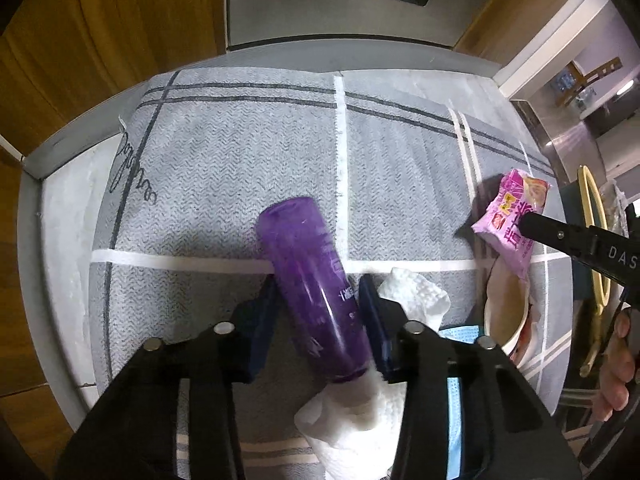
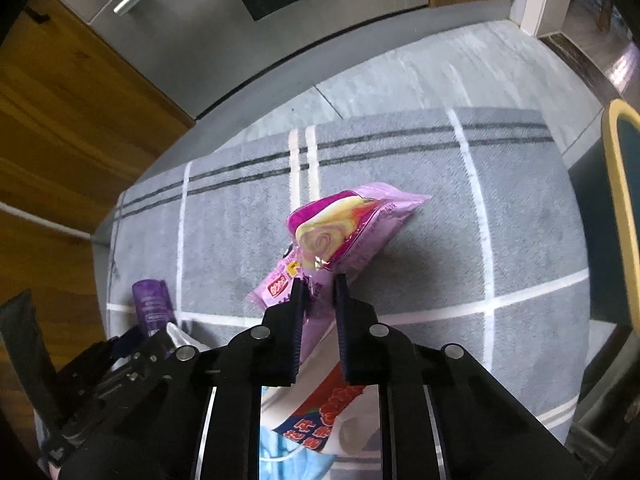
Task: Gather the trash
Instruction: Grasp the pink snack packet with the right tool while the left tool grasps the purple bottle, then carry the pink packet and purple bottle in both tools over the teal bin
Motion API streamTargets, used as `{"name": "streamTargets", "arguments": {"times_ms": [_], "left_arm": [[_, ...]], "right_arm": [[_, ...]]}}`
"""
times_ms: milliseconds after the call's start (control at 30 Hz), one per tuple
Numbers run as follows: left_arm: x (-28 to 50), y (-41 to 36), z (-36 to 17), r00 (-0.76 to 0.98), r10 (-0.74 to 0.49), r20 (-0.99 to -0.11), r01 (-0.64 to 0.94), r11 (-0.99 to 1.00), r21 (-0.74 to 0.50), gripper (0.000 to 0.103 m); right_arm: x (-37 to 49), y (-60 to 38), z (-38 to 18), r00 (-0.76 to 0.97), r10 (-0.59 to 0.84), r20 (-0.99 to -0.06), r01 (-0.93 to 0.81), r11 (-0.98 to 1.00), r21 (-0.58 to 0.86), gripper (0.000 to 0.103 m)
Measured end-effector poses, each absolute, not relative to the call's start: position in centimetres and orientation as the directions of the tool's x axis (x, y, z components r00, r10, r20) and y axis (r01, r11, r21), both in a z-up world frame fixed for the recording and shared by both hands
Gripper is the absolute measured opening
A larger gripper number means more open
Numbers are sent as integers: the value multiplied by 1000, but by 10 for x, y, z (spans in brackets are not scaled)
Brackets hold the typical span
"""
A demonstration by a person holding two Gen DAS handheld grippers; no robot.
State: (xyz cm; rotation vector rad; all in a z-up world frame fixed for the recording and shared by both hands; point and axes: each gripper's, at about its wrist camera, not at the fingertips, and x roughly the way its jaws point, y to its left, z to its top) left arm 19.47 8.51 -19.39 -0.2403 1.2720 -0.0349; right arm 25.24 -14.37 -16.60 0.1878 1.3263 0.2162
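Note:
My left gripper [image 1: 318,292] is shut on a purple plastic bottle [image 1: 316,284], held above a grey checked rug [image 1: 224,168]. The bottle also shows in the right wrist view [image 2: 152,306]. My right gripper [image 2: 319,280] is shut on a pink snack wrapper [image 2: 340,232] and holds it above the rug [image 2: 440,216]. The wrapper also shows in the left wrist view [image 1: 512,220], with the right gripper's finger [image 1: 560,236] on it. Crumpled white tissue [image 1: 416,294] lies under the bottle. A paper cup [image 1: 508,312] with red print and a blue face mask [image 1: 460,332] lie below the wrapper.
A steel fridge [image 1: 340,0] and wooden cabinets [image 1: 100,40] stand beyond the rug's far edge. A dark chair with a yellow rim [image 2: 624,200] stands at the right. More white tissue [image 1: 352,428] lies beneath my left gripper.

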Motion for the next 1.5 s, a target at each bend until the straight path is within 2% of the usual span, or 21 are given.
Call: {"name": "streamTargets", "arguments": {"times_ms": [267, 567, 900, 1133, 1300, 1500], "left_arm": [[192, 78, -170, 371, -139, -918, -75, 981, -179, 35], [191, 58, -135, 472, -121, -873, -21, 989, -148, 33], [169, 12, -91, 572, -97, -815, 109, 993, -41, 33], [150, -25, -59, 626, -138, -767, 210, 978, -4, 33], [138, -41, -39, 648, -195, -736, 253, 967, -34, 33], [128, -58, -27, 647, -255, -718, 311, 949, -57, 33]], "right_arm": [[247, -156, -147, 296, 246, -923, -109, 969, 224, 14], [241, -197, -126, 355, 251, -901, -64, 968, 244, 13], [209, -231, -85, 455, 231, -860, -97, 973, 210, 12], [192, -245, -62, 498, 220, -839, -97, 975, 199, 12], [180, -258, -44, 539, 225, -812, -84, 973, 213, 12], [167, -286, -46, 545, 218, -809, 20, 962, 273, 12]]}}
